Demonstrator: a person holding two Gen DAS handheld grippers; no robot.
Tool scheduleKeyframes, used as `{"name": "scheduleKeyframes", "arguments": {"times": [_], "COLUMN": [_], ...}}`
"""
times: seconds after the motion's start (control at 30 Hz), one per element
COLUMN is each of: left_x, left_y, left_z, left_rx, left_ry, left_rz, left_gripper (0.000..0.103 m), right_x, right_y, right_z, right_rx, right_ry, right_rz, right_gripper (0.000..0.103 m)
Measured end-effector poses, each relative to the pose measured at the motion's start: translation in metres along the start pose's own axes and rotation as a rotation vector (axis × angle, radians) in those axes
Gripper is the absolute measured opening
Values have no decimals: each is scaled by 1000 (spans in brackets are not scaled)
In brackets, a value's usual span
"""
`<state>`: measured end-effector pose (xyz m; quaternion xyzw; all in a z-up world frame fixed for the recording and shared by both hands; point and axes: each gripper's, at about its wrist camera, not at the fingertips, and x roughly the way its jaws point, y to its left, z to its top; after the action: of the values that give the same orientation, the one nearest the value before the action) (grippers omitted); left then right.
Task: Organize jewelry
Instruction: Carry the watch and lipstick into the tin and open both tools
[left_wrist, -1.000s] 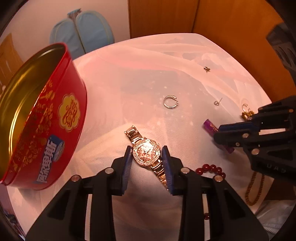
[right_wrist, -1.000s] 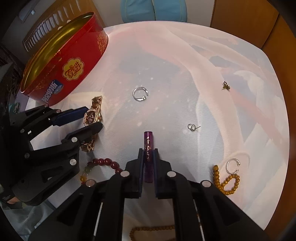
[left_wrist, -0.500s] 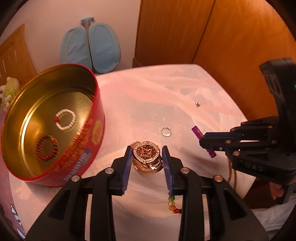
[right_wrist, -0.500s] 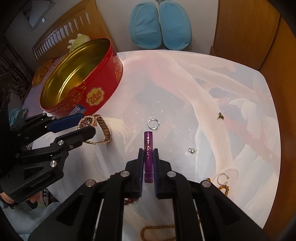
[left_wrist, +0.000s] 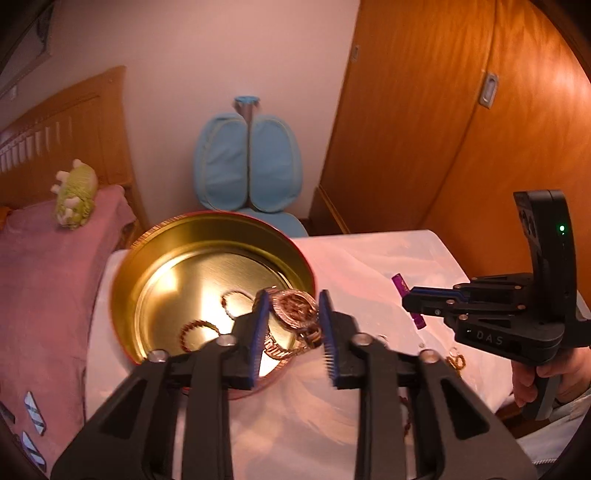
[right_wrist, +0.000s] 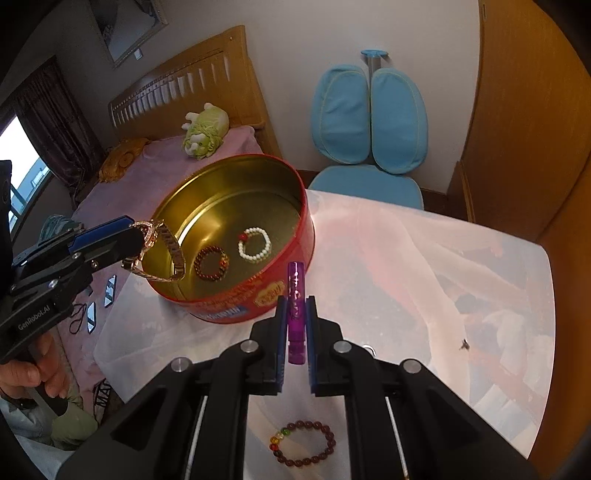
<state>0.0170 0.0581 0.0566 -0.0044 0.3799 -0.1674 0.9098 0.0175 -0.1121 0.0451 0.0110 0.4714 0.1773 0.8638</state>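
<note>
My left gripper (left_wrist: 291, 310) is shut on a rose-gold watch (left_wrist: 295, 306) and holds it over the near rim of the round red tin (left_wrist: 125, 280). The watch strap hangs into the tin. It also shows in the right wrist view (right_wrist: 162, 251), held by the left gripper (right_wrist: 138, 240). The tin (right_wrist: 295, 225) holds a white bead bracelet (right_wrist: 255, 243) and a dark red bead bracelet (right_wrist: 211, 262). My right gripper (right_wrist: 295, 314) is shut on a purple tube (right_wrist: 295, 306), held above the table right of the tin.
A dark bead bracelet (right_wrist: 304, 443) lies on the white tablecloth (right_wrist: 443, 277) near me. A small earring (right_wrist: 463, 345) lies at the right. A blue chair (right_wrist: 369, 129) stands behind the table, a bed (right_wrist: 155, 155) to the left, wooden cabinets (left_wrist: 443, 110) to the right.
Both grippers have risen. My left gripper has carried the watch left, from above the cloth to over the tin's rim. The right gripper has lifted the purple tube higher.
</note>
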Motion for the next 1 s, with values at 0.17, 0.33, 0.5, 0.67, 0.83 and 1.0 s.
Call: {"name": "scheduleKeyframes", "arguments": {"times": [0.17,0.33,0.5,0.67,0.83,1.0], "left_x": [-5,-3,11,30,37,53], "left_y": [28,50,60,76,86,96], "left_z": [7,4,-8,-15,-19,-19], "left_rx": [-8,-52,-35,-59,-68,-66], "left_ry": [-11,11,66,124,148,196], "left_rz": [45,56,76,89,86,80], "left_gripper": [9,9,9,9,9,9], "right_x": [10,19,39,65,85,110], "right_y": [16,32,46,53,59,70], "right_z": [25,40,44,45,52,55], "right_rx": [-37,-82,-111,-99,-98,-116], "right_ry": [-14,-27,18,83,121,167], "right_rz": [33,45,82,105,108,104], "right_gripper": [11,11,11,11,11,11]}}
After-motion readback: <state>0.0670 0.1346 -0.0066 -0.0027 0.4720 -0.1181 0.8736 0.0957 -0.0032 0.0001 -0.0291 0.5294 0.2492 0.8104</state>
